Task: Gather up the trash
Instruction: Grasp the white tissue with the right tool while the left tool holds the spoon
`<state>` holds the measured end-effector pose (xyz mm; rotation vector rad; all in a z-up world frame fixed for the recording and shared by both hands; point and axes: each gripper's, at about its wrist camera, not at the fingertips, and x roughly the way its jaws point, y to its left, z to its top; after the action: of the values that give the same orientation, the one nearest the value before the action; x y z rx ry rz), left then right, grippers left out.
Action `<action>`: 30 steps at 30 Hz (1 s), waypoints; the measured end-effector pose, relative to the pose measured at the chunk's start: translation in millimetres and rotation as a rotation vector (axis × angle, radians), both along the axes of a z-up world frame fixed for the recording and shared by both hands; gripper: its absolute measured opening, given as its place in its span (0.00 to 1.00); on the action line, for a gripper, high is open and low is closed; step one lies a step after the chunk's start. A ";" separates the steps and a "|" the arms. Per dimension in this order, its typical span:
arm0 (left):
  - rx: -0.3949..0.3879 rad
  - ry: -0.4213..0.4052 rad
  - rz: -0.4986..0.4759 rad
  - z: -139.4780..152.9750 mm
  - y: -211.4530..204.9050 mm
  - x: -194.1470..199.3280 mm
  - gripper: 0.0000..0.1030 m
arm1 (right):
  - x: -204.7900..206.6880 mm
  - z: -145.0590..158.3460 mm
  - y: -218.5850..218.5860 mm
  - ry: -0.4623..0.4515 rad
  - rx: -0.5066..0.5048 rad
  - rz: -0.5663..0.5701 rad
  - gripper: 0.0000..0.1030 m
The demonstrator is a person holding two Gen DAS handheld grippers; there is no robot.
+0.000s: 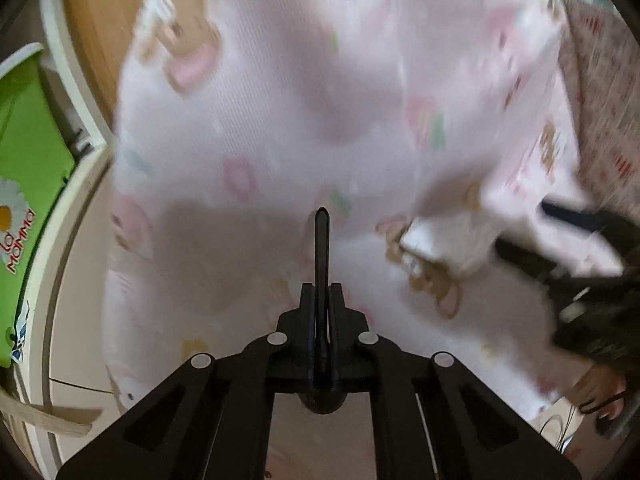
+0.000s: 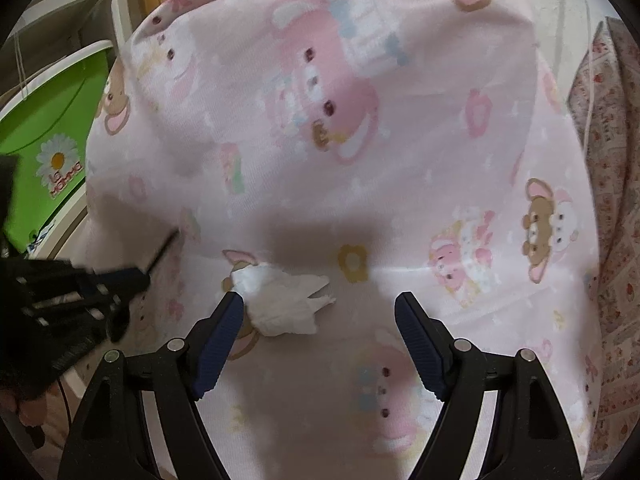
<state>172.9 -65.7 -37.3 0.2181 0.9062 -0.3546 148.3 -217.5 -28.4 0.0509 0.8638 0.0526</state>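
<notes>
Closing in on the tissue (image 2: pixel 286 302): that looks like the step in hand. Right gripper (image 2: pixel 320 304) hangs above the sheet (image 2: pixel 360 140) with jaws spread wide and nothing between the pads. The crumpled white wad lies just ahead of the left finger (image 2: pixel 218 344), its near edge at that fingertip; whether it touches is hard to tell. The other finger stands well apart from it.

Left gripper (image 1: pixel 322 216) is clenched tight, fingers pressed into one thin blade, and nothing shows between them. From the right wrist view it sits off to the left of the tissue, near but clear of it. The left wrist view is blurred; only the pink printed cloth fills it.

Next move, as I judge it: shift the right gripper a little toward the wad so it centres between the fingers, drop until the tips sink lightly into the cloth, then pinch. Risk: the sheet is soft and loose, so the pads may catch fabric along with the paper.

Tissue itself: white, thin, creased, bunched thick at the end nearest the gripper and fanning out into flatter, torn-looking points on the far side. Light stuff, likely to compress to almost nothing once squeezed.

A green bin (image 2: pixel 48 128) with a daisy print stands at the bed's left edge, a plausible drop point.
</notes>
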 end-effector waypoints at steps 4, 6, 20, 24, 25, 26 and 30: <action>-0.113 -0.090 0.065 22.9 18.1 -8.5 0.05 | 9.6 -11.5 11.6 0.057 0.010 0.053 0.79; -0.140 -0.107 0.095 30.0 23.0 -8.5 0.05 | 13.1 -16.5 16.6 0.070 -0.004 0.061 0.79; -0.116 -0.093 0.131 27.8 30.9 -3.4 0.06 | 30.6 -31.5 29.4 0.065 -0.079 0.012 0.78; -0.119 -0.089 0.140 27.0 31.7 -3.3 0.06 | 28.7 -34.3 38.1 0.070 -0.091 0.057 0.51; -0.118 -0.088 0.141 26.9 32.0 -3.1 0.06 | 29.0 -36.0 40.3 0.077 -0.096 0.073 0.42; -0.117 -0.090 0.142 26.9 32.2 -3.2 0.06 | 28.7 -37.0 42.1 0.080 -0.098 0.084 0.35; -0.118 -0.091 0.145 27.0 33.6 -2.8 0.06 | 23.0 -35.1 45.3 0.057 -0.090 0.112 0.19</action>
<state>170.1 -32.2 -10.2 0.0588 0.8037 -0.2601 171.3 -172.1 -63.5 -0.0801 0.9243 0.1173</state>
